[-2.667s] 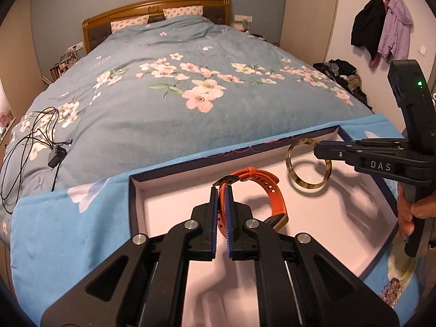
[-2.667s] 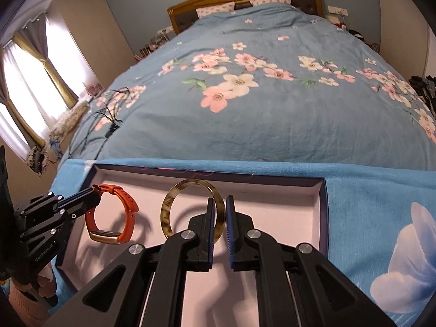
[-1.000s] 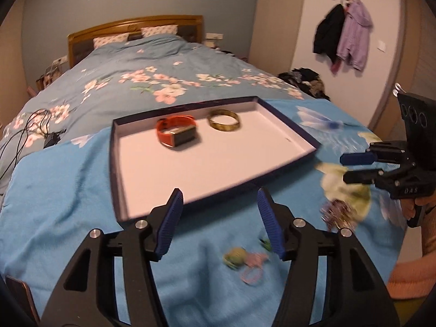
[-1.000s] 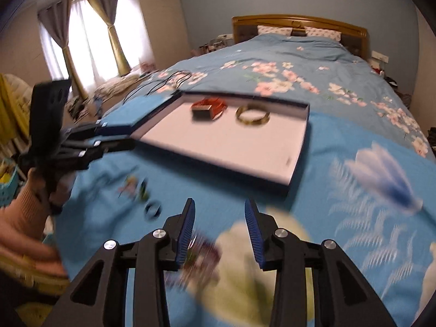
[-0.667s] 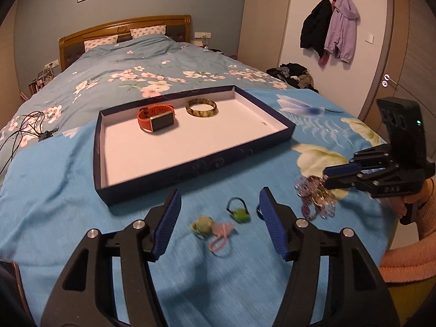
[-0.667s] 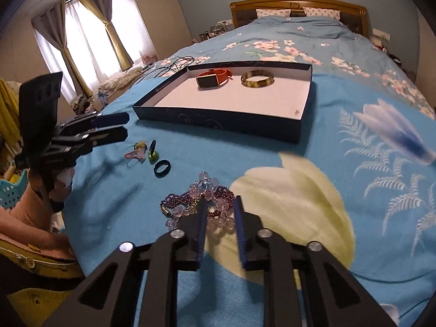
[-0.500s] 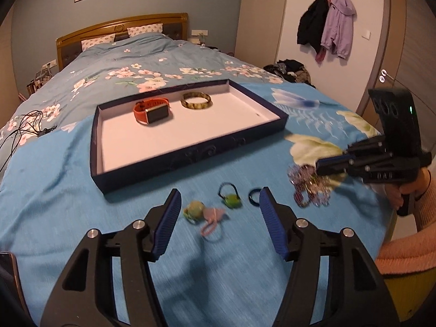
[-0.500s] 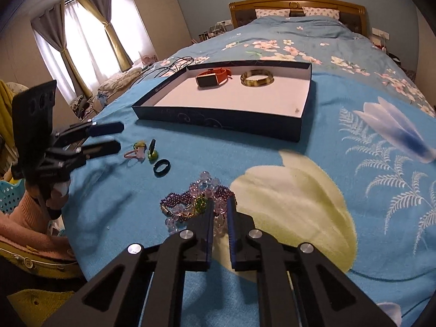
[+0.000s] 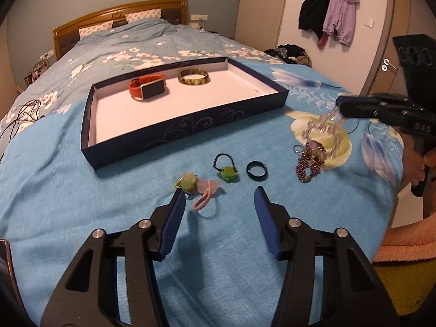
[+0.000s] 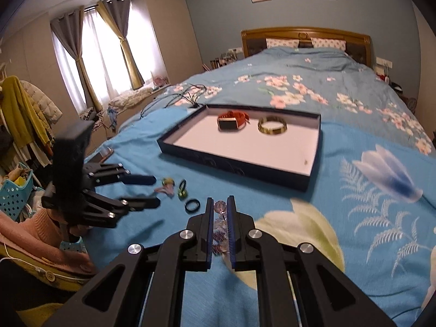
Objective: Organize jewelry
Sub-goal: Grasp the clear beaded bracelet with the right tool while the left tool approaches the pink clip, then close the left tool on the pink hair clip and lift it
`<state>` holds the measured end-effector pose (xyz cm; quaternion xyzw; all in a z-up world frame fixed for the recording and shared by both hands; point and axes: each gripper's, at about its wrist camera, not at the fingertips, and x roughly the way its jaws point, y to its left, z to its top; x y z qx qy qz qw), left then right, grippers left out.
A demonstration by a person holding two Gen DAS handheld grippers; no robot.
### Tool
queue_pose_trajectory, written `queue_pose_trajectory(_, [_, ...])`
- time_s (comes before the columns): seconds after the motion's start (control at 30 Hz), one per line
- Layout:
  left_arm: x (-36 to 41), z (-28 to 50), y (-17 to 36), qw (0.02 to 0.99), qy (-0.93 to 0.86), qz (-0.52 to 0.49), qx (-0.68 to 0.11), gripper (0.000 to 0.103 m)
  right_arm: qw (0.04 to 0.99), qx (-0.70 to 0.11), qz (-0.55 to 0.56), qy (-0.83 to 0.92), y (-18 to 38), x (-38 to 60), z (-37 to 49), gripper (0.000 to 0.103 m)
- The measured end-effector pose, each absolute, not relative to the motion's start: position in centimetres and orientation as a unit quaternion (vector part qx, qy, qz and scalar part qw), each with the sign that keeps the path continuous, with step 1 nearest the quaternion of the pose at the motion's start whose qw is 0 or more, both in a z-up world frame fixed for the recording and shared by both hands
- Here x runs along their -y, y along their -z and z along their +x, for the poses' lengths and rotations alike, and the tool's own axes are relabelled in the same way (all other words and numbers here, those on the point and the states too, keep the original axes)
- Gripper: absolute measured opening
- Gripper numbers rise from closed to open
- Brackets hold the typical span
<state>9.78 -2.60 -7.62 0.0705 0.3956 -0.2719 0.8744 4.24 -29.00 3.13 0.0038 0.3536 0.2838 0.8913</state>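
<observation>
A dark blue tray [image 9: 190, 121] [image 10: 239, 167] lies on the blue cloth and holds an orange watch [image 9: 147, 87] [image 10: 231, 120] and a tortoiseshell bangle [image 9: 193, 77] [image 10: 272, 126]. My right gripper [image 10: 220, 209] [image 9: 339, 106] is shut on a clear bead bracelet [image 9: 321, 126] [image 10: 219, 206] and lifts it above a purple bead bracelet [image 9: 309, 163]. My left gripper [image 9: 220, 199] [image 10: 152, 192] is open and empty, just short of a green charm with a pink loop [image 9: 199, 188], a green bead on a black cord [image 9: 226, 170] and a black ring [image 9: 256, 169] [image 10: 192, 206].
The blue flowered cloth [image 9: 68, 190] covers the foot of a bed with a floral duvet [image 10: 313, 81]. Black cables [image 9: 19, 114] lie on the bed's left side. Clothes hang on the right wall [image 9: 329, 27]. A blue basket [image 10: 13, 196] stands by the bed.
My right gripper closed on the clear bead bracelet and raised it off the cloth. My left gripper stayed open and moved a little closer to the small items.
</observation>
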Motion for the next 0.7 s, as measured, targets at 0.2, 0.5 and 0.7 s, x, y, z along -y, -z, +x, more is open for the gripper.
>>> queue_pose_trajectory(0.2, [2.6,10.8,8.3,0.865,0.27,0.063,-0.417,0.04,0.893,-0.34,0.019,-0.293,-4.1,28.8,4.6,0.008])
queue_pose_trajectory(0.5, [2.5,11.7,8.7,0.862,0.265,0.05,-0.429,0.021,0.897,-0.325,0.025,-0.299,-4.9,28.3,5.0,0.008])
queue_pose_trajectory(0.7, [2.3,11.8,8.6,0.863,0.265,0.039,-0.429,0.003,0.897,-0.326,0.028,-0.298,-4.8,28.1,5.2,0.008])
